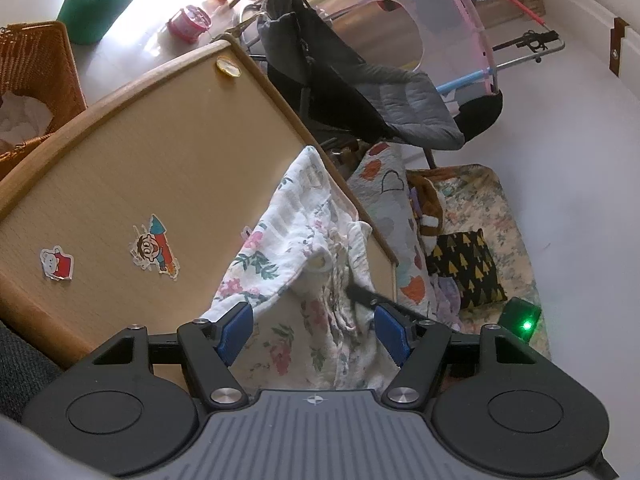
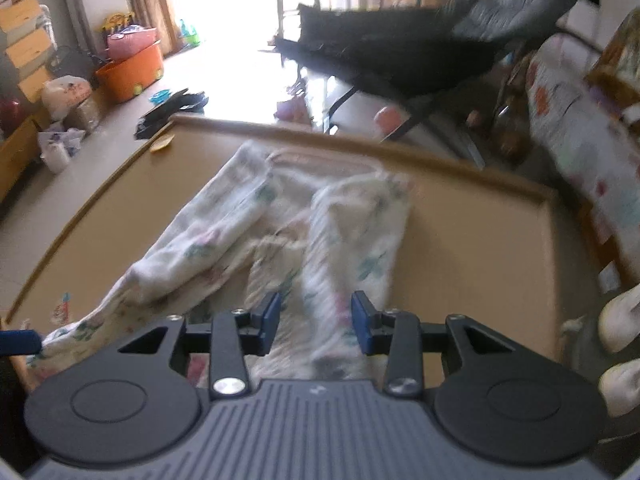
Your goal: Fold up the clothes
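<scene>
Floral garment (image 1: pixel 288 264) on stickered wooden table (image 1: pixel 140 168)

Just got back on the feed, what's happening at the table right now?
A person with a gripper in each hand is folding a white floral garment on the wooden table. The left gripper is open at the cloth's near edge, where it hangs over the table's side. The right gripper is open above the garment with nothing pinched. The cloth lies rumpled, partly doubled over, not yet neatly folded.
</scene>
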Motion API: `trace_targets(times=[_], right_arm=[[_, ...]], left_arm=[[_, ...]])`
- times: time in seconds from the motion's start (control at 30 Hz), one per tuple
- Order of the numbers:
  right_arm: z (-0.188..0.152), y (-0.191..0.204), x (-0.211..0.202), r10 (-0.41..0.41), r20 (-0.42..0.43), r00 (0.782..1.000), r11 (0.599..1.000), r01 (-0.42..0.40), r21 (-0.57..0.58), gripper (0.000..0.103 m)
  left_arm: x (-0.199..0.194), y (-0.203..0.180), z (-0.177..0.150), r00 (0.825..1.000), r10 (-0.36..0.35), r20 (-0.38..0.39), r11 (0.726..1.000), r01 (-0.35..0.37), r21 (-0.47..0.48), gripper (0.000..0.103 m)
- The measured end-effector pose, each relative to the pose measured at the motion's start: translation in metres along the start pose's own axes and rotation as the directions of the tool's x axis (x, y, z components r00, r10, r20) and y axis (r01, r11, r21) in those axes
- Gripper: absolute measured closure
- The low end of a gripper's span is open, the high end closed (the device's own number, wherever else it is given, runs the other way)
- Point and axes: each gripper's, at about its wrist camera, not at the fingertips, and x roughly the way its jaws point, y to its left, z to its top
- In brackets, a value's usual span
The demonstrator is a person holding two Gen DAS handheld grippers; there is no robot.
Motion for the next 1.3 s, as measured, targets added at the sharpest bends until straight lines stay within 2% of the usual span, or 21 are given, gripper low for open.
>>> trace_targets(times=[0.1, 0.2, 0.37, 0.53, 0.7, 0.83, 1.1, 1.3], right_arm=[[-0.004, 0.007, 0.004, -0.008, 0.003, 1.000, 0.999, 0.008, -0.039, 0.064], [-0.001, 0.005, -0.004, -0.002, 0.002, 1.000, 1.000, 0.002, -0.021, 0.064], [-0.005, -0.008, -0.049, -0.056, 0.099, 0.994, 0.998, 0.056, 0.005, 0.063], [-0.048, -0.037, -0.091, -0.092, 0.114, 0.989, 0.990, 0.079, 0.113, 0.063], [-0.099, -0.064, -0.118, -0.083, 0.122, 0.989, 0.973, 0.054, 0.224, 0.063], [-0.105, -0.079, -0.117, -0.071, 0.104, 0.992, 0.947, 0.035, 0.319, 0.065], [-0.110, -0.076, -0.094, -0.049, 0.036, 0.998, 0.948, 0.035, 0.315, 0.068], [-0.111, -0.064, -0.082, -0.054, -0.013, 0.998, 0.966, 0.056, 0.252, 0.083]], left_arm=[[0.000, 0.000, 0.001, 1.000, 0.015, -0.002, 1.000, -0.015, 0.003, 0.034], [0.001, -0.002, 0.001, 0.999, 0.033, 0.002, 0.999, -0.033, 0.015, 0.034], [0.000, -0.007, -0.001, 0.998, 0.067, 0.020, 0.997, -0.068, 0.047, 0.034], [-0.004, -0.017, -0.007, 0.992, 0.118, 0.040, 0.986, -0.122, 0.118, 0.034], [-0.013, -0.022, -0.010, 0.991, 0.121, 0.065, 0.982, -0.128, 0.138, 0.034], [-0.022, -0.022, -0.010, 0.988, 0.121, 0.099, 0.984, -0.132, 0.118, 0.034], [-0.035, -0.023, -0.012, 0.980, 0.173, 0.099, 0.977, -0.184, 0.112, 0.034], [-0.035, -0.022, -0.014, 0.980, 0.175, 0.093, 0.978, -0.184, 0.102, 0.034]])
